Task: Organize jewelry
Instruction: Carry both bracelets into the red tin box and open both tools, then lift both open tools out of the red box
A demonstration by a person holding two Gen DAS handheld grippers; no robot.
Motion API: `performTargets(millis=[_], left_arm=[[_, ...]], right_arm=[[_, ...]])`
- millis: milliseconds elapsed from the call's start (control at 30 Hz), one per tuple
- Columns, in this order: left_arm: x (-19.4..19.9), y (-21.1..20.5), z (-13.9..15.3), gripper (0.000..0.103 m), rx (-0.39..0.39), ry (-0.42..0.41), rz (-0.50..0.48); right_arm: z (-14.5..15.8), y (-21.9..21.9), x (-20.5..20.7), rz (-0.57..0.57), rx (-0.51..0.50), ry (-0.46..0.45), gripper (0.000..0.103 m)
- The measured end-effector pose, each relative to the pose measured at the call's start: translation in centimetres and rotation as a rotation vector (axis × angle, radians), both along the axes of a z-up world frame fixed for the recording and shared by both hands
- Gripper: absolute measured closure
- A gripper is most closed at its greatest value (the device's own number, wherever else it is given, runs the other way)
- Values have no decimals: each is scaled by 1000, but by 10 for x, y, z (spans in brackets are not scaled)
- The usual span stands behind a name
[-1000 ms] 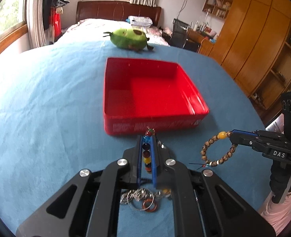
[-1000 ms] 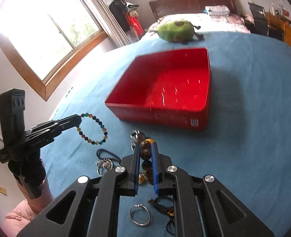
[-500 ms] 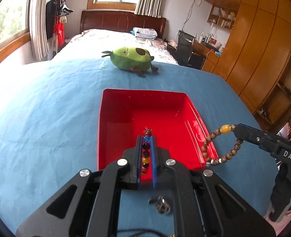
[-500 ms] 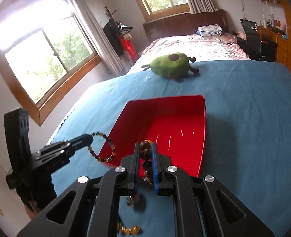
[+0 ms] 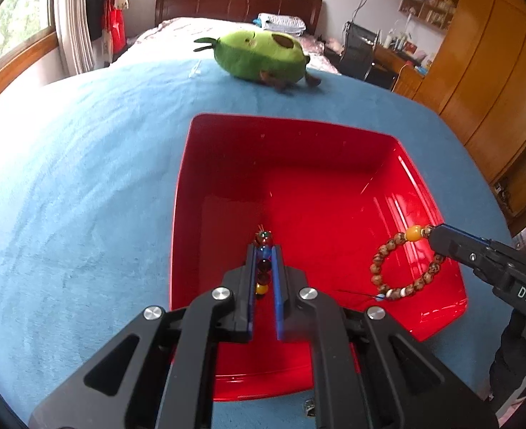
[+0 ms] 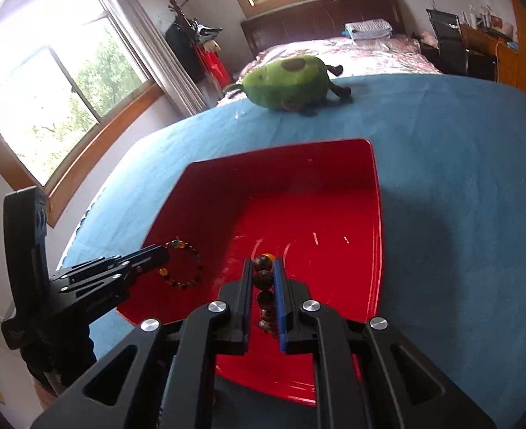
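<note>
Left wrist view, colourful bead bracelet [image 5: 263,264] clamped in jaws, over red tray [image 5: 298,150].

Each wrist camera looked forward and down along its own fingers, close above the red tray [image 5: 187,193]; both views shared the tray [image 6: 375,193] and avocado plush [image 5: 261,55].

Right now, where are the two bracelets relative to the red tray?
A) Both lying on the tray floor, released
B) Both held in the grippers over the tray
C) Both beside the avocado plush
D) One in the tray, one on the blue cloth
B: the left gripper is shut on the multicolored bracelet and the right gripper on the brown bead bracelet, both hanging over the red tray.
</note>
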State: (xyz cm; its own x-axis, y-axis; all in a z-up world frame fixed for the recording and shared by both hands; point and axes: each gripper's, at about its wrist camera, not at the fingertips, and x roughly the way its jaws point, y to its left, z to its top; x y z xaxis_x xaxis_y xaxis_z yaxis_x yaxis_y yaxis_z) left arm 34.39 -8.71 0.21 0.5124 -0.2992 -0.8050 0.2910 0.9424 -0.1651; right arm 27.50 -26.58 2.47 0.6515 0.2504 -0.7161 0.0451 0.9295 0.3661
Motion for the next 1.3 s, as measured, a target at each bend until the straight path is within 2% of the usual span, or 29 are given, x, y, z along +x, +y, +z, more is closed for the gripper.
performTargets(millis=[133,200,267,300,600,733,800,900,933,1033,1133,1233,1300], left_arm=[[1,-2,-5,95,10,13,-5],[1,-2,-4,91,14,11,-4],[0,-2,-1,74,12,3,-2],[-1,0,1,73,11,-6,3],[-21,-1,20,71,22,-43,-5],[-37,1,28,53,33,-51,-9],[-47,5,33,47,32,-56,-4],[-64,14,41,35,31,-75,8],[-69,17,43,28,31,-84,14],[-86,25,48,18,34,-113,33],[-107,30,46,14,48,-124,23],[-125,38,39,10,55,-133,18],[-137,45,30,6,47,-137,25]], right_arm=[[-7,-3,4,-13,-8,26,90],[-5,-5,2,-30,-18,20,88],[-1,-6,-1,-32,-20,11,88],[1,-6,-3,-33,-17,8,88],[11,0,-14,-20,-25,-4,88],[13,1,-21,-15,-15,2,87],[16,3,-28,-8,-12,-7,85],[20,8,-41,0,-23,-19,81],[21,9,-45,1,-23,-20,78],[21,11,-60,2,-22,-19,73],[19,11,-71,0,-21,-15,71],[19,14,-82,-10,-31,-11,59],[19,18,-93,-4,-45,-19,55]])
